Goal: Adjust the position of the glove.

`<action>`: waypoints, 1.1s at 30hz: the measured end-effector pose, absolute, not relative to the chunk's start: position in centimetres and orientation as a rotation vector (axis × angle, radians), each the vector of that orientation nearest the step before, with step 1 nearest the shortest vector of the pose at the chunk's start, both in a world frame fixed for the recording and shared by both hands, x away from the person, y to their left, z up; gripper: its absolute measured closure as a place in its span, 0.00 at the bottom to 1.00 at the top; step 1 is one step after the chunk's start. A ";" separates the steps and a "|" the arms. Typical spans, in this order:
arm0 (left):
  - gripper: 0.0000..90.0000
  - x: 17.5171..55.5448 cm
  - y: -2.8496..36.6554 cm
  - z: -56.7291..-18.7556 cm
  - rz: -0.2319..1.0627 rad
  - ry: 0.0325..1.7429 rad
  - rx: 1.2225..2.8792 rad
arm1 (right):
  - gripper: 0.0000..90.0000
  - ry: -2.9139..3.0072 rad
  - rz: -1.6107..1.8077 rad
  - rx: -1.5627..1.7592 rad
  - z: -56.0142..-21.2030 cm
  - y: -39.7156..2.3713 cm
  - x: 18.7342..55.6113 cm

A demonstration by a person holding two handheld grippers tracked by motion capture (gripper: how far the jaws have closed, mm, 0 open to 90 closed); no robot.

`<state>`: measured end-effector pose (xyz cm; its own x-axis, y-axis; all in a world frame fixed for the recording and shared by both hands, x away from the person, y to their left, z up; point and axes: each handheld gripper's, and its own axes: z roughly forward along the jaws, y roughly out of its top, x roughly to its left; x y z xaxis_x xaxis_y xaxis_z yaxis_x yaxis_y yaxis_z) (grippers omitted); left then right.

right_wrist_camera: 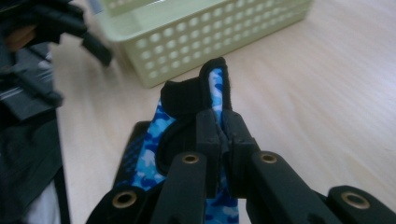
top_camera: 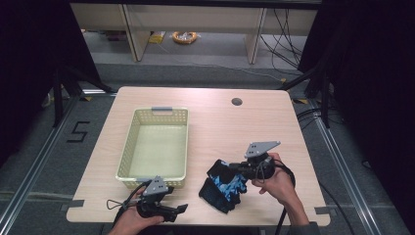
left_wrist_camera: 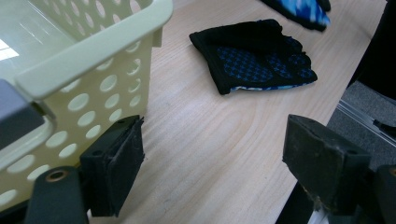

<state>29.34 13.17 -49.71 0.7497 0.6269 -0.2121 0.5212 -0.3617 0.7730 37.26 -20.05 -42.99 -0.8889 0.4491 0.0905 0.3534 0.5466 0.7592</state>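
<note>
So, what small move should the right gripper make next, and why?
Probably carry the glove left over the basket. The right gripper is shut on the glove's edge, lifted off the table, and the basket holds nothing.

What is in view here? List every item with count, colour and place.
Basket: one, pale yellow, left half of the table, nothing in it.
Held glove: one, black with blue camouflage, clamped in the right gripper.
Lying glove: one, black and blue, flat on the table right of the basket.
Table: one, light wood.
Cable coil: one, orange, floor beyond the table.
Left gripper: one, black, open, by the basket's near corner.
Right gripper: one, black, shut on the held glove.
</note>
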 end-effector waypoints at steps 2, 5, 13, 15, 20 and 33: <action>0.22 29.3 13.1 -49.8 0.143 0.870 2.027 | 0.97 2.703 1.270 0.678 -43.4 -19.8 37.1; 0.22 29.4 13.1 -49.8 0.145 0.884 2.048 | 0.97 2.746 1.269 0.644 -44.1 -19.5 37.1; 0.22 29.4 13.1 -49.9 0.137 0.866 2.040 | 0.97 2.855 1.259 0.535 -45.5 -18.4 37.0; 0.22 29.3 13.0 -49.9 0.123 0.888 2.037 | 0.97 2.868 1.263 0.538 -45.6 -18.3 37.0; 0.22 29.3 12.9 -50.1 0.132 0.870 2.035 | 0.96 2.917 1.212 0.541 -46.6 -17.7 37.9; 0.22 29.2 12.9 -50.1 0.125 0.858 2.058 | 0.74 2.866 1.071 0.631 -48.0 -17.2 38.2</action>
<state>29.17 12.86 -50.07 0.7567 0.6158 -0.2197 0.5275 -0.3766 0.7615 38.22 -17.24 -48.03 -0.9182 0.3767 0.1226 0.3647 0.6831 0.6327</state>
